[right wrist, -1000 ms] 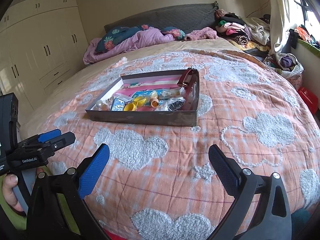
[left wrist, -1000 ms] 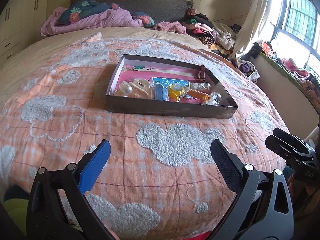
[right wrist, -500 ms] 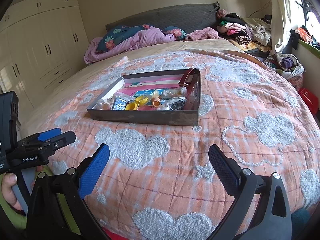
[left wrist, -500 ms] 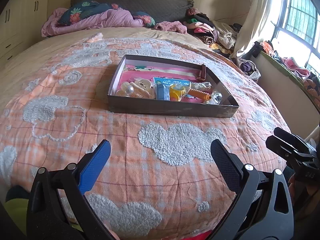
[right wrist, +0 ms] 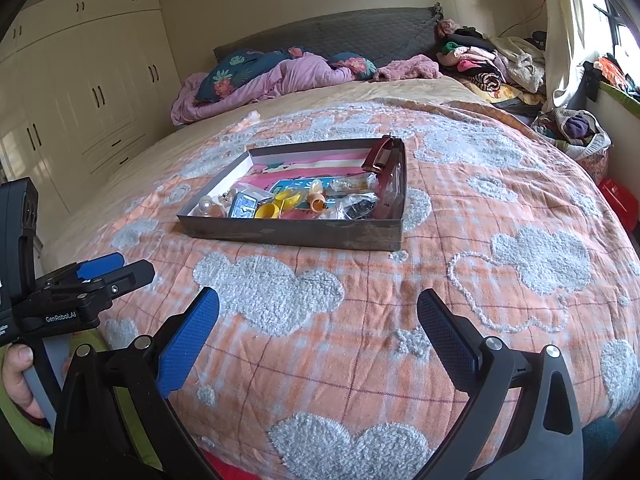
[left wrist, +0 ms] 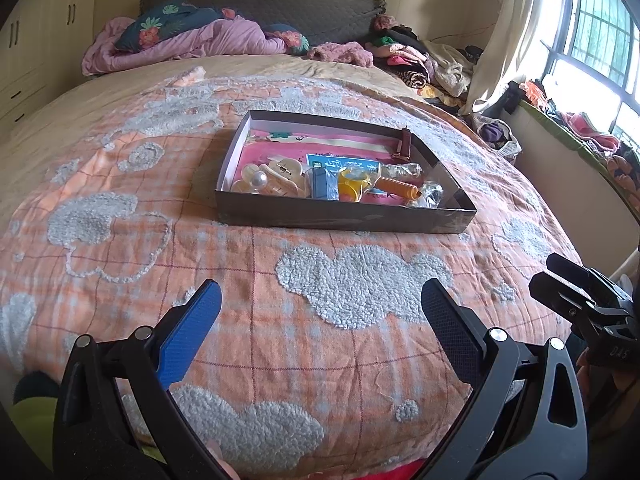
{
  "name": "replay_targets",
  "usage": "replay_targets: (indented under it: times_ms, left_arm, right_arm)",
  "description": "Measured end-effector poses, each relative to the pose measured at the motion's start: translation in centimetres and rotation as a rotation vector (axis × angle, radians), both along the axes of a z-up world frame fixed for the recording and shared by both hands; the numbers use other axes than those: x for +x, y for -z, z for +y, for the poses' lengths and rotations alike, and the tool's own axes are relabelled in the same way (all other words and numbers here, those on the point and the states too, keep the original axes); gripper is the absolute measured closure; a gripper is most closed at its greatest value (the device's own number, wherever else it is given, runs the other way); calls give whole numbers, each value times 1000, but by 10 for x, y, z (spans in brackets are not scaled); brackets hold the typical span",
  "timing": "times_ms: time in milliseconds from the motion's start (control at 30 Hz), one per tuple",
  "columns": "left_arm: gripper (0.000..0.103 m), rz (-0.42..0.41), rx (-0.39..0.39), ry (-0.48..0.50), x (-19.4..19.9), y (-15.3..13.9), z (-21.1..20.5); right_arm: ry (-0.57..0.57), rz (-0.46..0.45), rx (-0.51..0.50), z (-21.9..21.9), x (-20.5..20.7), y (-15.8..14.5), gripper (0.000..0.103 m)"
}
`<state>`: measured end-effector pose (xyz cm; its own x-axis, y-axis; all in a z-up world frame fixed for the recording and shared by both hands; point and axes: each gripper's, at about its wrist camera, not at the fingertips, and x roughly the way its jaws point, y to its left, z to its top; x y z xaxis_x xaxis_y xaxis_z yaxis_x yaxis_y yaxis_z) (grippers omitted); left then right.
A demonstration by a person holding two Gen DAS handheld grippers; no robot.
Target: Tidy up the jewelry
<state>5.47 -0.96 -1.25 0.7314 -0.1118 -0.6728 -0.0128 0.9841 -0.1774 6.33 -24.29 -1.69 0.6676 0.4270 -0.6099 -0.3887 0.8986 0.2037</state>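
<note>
Left hand-held gripper (left wrist: 320, 304) and right hand-held gripper (right wrist: 318, 312) agape, tray (left wrist: 344, 218) trinkets jumbled, indistinct

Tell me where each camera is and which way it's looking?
Left wrist: rides the open left gripper, faces the box on the bed; right gripper at the right edge.
Right wrist: rides the open right gripper, same way; left gripper and a hand at left.
Both share box and bed.

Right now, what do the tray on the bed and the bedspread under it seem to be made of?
Tray: probably cardboard, dark with a slight sheen; thin straight walls, sharp folded corners, scuffed front. Bedspread: woven orange plaid fabric, matte, with raised fluffy grey tufted clouds.
</note>
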Motion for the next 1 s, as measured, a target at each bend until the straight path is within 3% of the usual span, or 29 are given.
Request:
replay_targets:
  times_ms: [1000]
  left_arm:
    - [10, 21, 33, -20, 2, 1, 3]
  right_arm:
    - [-3, -1, -5, 1, -2, -1, 4]
